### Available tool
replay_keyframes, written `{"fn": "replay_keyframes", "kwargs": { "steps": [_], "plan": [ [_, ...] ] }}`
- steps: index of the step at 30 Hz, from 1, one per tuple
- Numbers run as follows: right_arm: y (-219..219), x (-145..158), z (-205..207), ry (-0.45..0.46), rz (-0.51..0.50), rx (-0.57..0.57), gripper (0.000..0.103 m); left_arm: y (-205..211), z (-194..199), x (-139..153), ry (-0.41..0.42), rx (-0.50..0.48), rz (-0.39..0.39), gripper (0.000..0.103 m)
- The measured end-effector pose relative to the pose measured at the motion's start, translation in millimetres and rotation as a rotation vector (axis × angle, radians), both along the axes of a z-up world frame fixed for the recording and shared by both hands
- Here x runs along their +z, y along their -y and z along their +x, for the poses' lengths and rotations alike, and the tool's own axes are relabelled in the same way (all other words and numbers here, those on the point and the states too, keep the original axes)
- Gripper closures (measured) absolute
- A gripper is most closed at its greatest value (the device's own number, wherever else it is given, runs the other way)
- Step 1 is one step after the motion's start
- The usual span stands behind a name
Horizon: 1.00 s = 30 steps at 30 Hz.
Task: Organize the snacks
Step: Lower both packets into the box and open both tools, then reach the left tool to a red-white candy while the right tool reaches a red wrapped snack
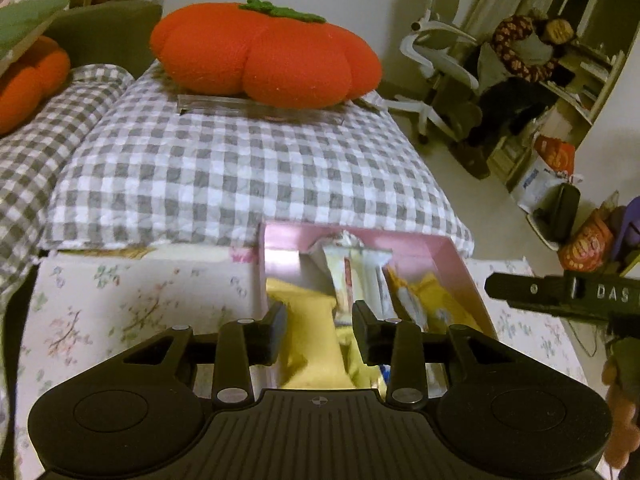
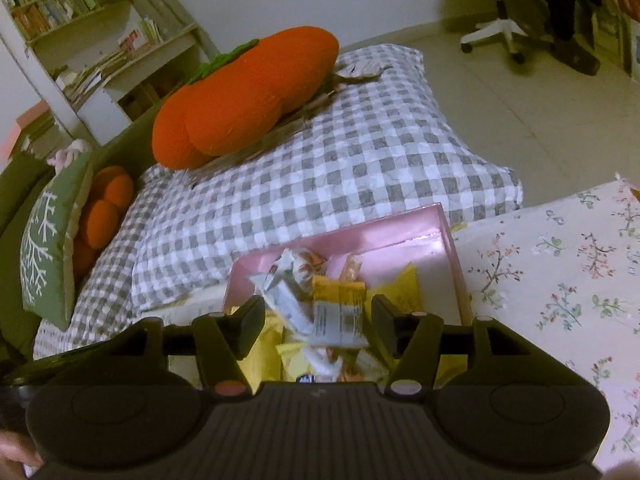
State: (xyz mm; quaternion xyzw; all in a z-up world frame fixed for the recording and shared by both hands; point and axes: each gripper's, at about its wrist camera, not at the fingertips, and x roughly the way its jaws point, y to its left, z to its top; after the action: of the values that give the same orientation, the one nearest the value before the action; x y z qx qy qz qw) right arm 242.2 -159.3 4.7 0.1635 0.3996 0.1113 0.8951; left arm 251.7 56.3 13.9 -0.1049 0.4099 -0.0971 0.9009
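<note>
An open pink box [image 1: 460, 256] sits on the floral cloth, against a checked pillow, and is filled with snack packets. In the left wrist view I see a white packet [image 1: 352, 276] standing inside and a yellow packet [image 1: 312, 332] lying lower. My left gripper [image 1: 318, 320] hovers over the box, open, with the yellow packet showing through the gap below the fingers. In the right wrist view the pink box [image 2: 400, 236] holds a white packet [image 2: 284, 300], an orange-topped packet [image 2: 340, 312] and a yellow one [image 2: 404, 288]. My right gripper [image 2: 318, 320] hangs open above them, gripping nothing.
A big orange pumpkin cushion [image 1: 264, 52] lies on the grey checked pillow [image 1: 240, 176] behind the box. Floral cloth [image 2: 560, 280] spreads right of the box. A black bar of the other hand's tool [image 1: 560, 294] reaches in at the right. An office chair [image 1: 436, 64] and bags stand on the floor.
</note>
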Motion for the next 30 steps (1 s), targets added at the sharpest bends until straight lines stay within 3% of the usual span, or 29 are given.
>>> {"fn": "replay_keyframes", "kwargs": {
  "steps": [3, 18, 25, 30],
  "plan": [
    [-2.8, 2.4, -10.1, -0.025, -0.002, 0.008, 0.044, 1.9, -18.0, 2.9, -0.008, -0.011, 0.027, 0.055],
    [-26.6, -3.2, -80.0, -0.153, -0.052, 0.072, 0.033, 10.4, -96.2, -15.0, -0.142, 0.043, 0.079, 0.051],
    [-30.7, -22.5, -97.9, -0.181, -0.081, 0.081, 0.032, 9.3, -107.5, -28.1, -0.147, 0.057, 0.103, 0.045],
    [-26.5, -35.2, -95.2, -0.235, -0.041, 0.066, 0.032, 16.5, -107.3, -39.2, -0.170, 0.029, 0.117, 0.040]
  ]
}}
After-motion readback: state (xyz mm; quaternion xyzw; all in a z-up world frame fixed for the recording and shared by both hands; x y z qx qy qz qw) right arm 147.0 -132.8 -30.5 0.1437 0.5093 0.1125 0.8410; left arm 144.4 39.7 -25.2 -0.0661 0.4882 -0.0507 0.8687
